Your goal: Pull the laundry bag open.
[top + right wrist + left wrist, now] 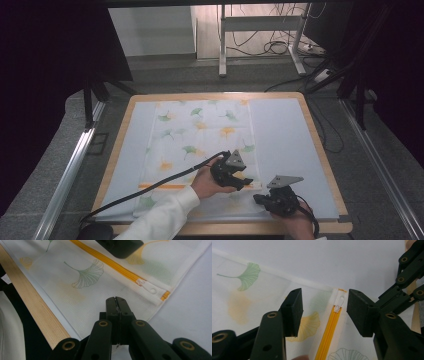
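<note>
- Pinching the ginkgo-print pouch (82, 287) fabric, your right gripper (116, 305) anchors its corner.
- Your left gripper (324, 306) stands spread around the white zipper pull (339, 303), not yet gripping.
- Yellow zipper (328, 336) looks fully closed; unzipping remains.

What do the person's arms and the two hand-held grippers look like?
Both hand-held grippers, left and right, are black, with jointed linkages, brass-coloured rivets and blocky square pads. Each carries a grey three-cornered plate on top. A black cable trails from the left one. The left arm wears a white sleeve.
</note>
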### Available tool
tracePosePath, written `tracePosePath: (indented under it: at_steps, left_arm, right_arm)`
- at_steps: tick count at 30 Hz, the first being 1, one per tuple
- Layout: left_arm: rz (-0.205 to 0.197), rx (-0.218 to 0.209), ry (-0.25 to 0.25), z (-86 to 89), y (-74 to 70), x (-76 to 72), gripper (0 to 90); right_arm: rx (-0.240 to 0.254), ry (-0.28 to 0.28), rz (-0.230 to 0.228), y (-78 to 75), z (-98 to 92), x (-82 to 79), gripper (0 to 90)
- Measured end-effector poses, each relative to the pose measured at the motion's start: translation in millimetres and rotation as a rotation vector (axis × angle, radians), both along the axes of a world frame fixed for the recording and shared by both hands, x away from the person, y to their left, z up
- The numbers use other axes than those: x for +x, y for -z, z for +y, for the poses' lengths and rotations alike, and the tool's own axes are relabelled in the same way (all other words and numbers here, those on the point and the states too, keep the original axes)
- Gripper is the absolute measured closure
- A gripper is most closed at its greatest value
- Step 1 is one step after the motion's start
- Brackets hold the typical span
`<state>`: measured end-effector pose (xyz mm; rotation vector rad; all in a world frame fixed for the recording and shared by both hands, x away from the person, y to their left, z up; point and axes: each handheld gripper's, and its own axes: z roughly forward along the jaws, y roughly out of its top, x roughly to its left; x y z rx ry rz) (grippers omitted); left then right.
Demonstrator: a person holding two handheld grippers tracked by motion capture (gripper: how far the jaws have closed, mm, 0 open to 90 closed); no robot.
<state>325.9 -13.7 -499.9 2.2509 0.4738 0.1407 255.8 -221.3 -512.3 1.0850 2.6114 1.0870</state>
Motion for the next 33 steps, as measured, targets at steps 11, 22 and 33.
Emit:
tracePosePath:
  at_steps: [11,22,33]
  left_arm:
    - [0.022,0.027,0.022,-17.5,8.9,3.1,46.5]
    - [0.022,0.054,0.035,-29.9,14.0,3.5,47.4]
    - [0.03,0.087,0.041,-38.6,20.4,6.2,51.6]
  right_arm:
    - [-0.008,0.006,0.011,1.4,0.7,3.2,88.9]
    - [-0.006,0.01,0.015,2.2,0.3,3.3,88.9]
    - [-0.018,0.007,0.021,4.0,1.5,4.0,88.9]
